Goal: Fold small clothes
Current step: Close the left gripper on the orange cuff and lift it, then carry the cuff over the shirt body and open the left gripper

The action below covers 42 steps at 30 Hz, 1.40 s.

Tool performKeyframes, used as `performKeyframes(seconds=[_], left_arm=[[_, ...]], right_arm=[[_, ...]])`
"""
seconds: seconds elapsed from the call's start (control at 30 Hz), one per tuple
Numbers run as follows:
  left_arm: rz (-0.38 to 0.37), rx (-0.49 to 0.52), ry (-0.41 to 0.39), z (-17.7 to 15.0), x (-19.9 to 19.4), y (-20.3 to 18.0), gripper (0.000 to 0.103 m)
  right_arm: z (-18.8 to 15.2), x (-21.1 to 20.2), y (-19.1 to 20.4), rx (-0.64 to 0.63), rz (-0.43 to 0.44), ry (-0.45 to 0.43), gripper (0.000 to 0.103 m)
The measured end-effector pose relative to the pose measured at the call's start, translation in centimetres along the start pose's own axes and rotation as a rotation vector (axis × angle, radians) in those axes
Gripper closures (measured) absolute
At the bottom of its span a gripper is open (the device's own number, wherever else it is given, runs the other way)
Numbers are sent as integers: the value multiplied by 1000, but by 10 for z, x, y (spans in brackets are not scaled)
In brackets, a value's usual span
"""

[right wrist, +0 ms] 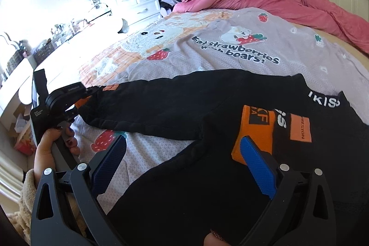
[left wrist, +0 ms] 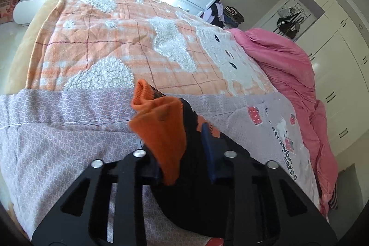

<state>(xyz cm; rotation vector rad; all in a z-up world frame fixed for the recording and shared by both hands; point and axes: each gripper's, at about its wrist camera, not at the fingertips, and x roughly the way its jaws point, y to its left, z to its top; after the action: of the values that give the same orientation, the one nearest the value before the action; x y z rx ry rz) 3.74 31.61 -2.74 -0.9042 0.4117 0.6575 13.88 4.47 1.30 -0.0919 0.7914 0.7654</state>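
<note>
Garment's [right wrist: 207,188] lower part cut off

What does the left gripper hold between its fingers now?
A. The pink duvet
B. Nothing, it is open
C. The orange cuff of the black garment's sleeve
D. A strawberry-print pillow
C: the left gripper is closed on the orange cuff of the black garment lying on the bed.

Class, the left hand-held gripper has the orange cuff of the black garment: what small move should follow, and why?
Probably carry the orange knit cuff across onto the black garment's body. The left hand-held gripper is shut on it, the leg lies stretched flat, and the right hand-held gripper hangs open.
</note>
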Motion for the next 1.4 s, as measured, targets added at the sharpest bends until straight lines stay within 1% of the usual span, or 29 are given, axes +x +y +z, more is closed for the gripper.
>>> performKeyframes(seconds=[0.03,0.2,0.33,0.53,0.67,0.8,0.87,1.03,1.13,1.2,1.23,1.3,1.4], left_arm=[[-22,1,0,0,-1,-2,97],[-151,15,-17,-1,-16,-11,99],[-258,64,-35,-6,-33,-30,99],[-405,153,-43,-20,-55,-65,99],[-502,186,-26,-31,-67,-85,99],[-564,224,1,-41,-74,-103,99],[-596,253,13,-47,-78,-114,99],[-670,303,82,-65,-78,-136,99],[-705,340,123,-78,-76,-148,99],[-728,346,152,-84,-73,-153,99],[-743,354,174,-90,-72,-157,99],[-755,367,192,-95,-69,-161,99],[-776,395,217,-104,-70,-168,99]], right_arm=[[-2,-2,-3,11,-2,-1,4],[-12,-9,-17,58,-18,-2,5],[-24,-19,-35,128,-37,-5,5],[-35,-38,-60,205,-119,-44,4],[-41,-50,-75,256,-147,-69,4],[-47,-63,-90,310,-178,-89,4],[-48,-72,-96,325,-210,-109,4],[-51,-90,-114,382,-247,-155,4],[-56,-100,-127,436,-279,-183,4],[-60,-104,-134,475,-297,-196,4],[-63,-108,-141,508,-299,-206,4],[-67,-114,-148,545,-301,-221,4],[-70,-122,-155,561,-320,-236,4]])
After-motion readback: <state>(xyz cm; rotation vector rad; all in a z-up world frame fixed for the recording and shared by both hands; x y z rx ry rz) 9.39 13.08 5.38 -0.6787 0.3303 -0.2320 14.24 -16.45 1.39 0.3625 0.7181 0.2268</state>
